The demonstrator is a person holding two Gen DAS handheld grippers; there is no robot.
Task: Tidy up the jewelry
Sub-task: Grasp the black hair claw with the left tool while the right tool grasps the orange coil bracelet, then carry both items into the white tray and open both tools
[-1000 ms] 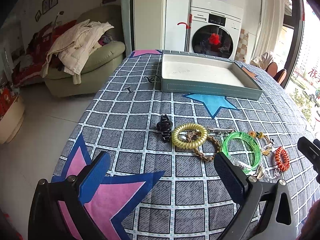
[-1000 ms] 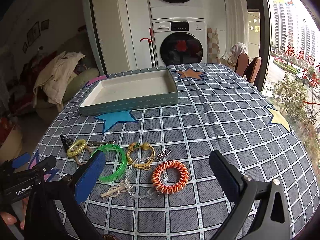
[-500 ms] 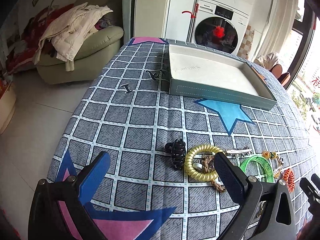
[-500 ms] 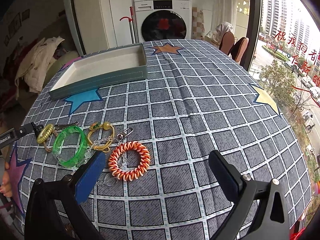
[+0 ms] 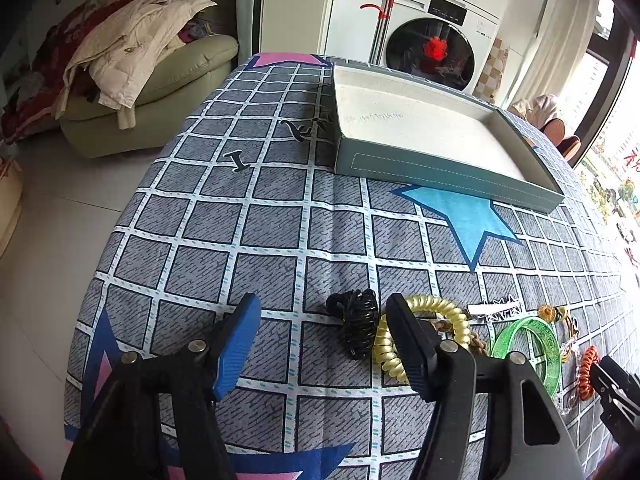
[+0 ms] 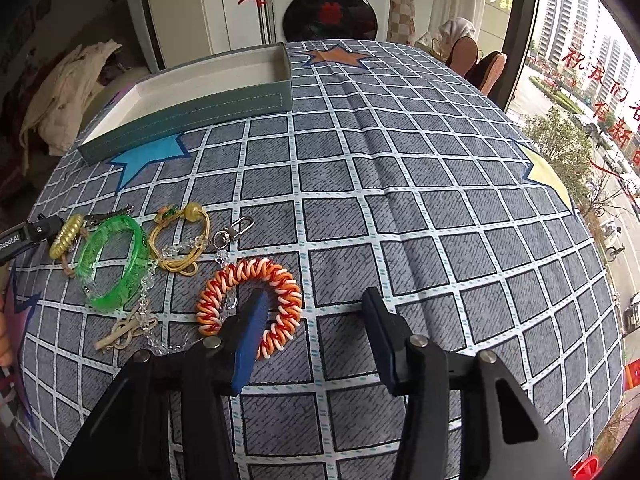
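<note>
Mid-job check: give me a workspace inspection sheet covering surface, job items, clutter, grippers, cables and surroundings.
Surface: checked tablecloth with stars.
Job's things: teal tray holds nothing visible; black claw clip, gold coil tie, green bangle, yellow cord bracelet, orange coil tie lie loose.
Clutter: silver clasp, clear bead chain.
Grippers: left gripper closing around the claw clip; right gripper closing over the orange coil tie's rim; neither grips yet.
Cables: nothing seen.
Surroundings: washing machine, sofa with clothes.
</note>
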